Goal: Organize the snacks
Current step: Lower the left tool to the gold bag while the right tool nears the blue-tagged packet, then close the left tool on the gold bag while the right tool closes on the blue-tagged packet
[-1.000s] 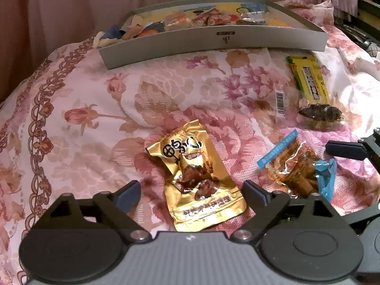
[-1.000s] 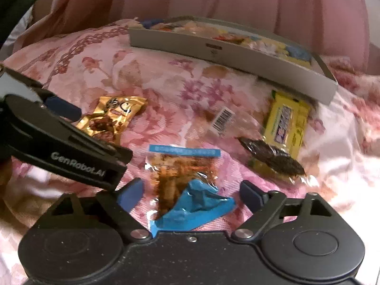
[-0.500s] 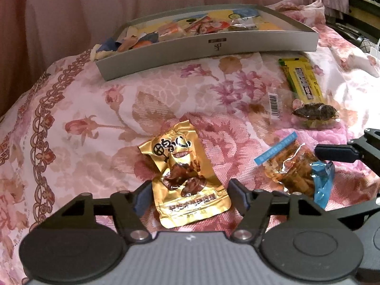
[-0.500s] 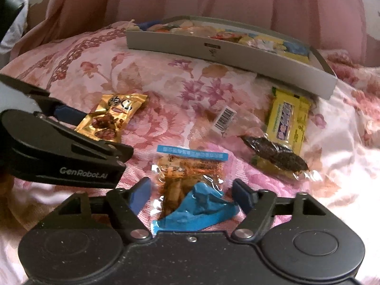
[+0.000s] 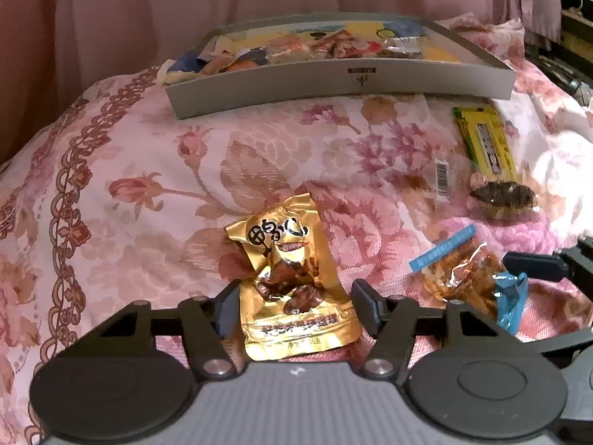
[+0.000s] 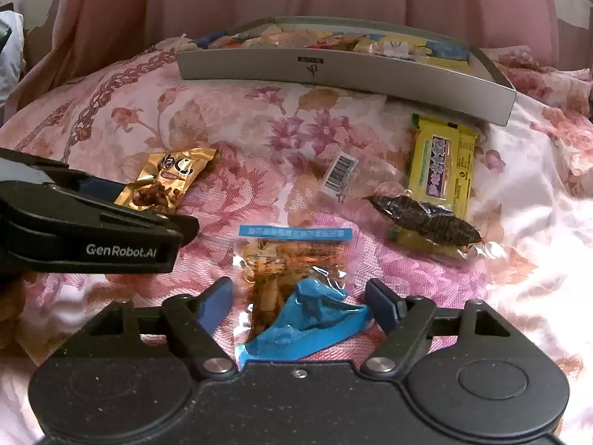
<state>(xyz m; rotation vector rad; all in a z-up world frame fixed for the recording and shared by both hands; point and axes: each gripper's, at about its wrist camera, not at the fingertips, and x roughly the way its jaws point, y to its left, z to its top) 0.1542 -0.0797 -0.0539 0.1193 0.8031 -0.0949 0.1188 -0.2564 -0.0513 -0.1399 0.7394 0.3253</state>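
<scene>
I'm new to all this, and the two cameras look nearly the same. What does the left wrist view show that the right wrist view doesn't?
Left wrist view only: the left gripper from behind, straddling the gold packet, plus dark clutter at the far right edge.

Right wrist view only: the right gripper straddling the blue-and-clear packet, and "GenRobot.AI" printed on the left gripper.

Both: the grey tray of snacks, yellow bar, dark snack and floral cloth.
</scene>
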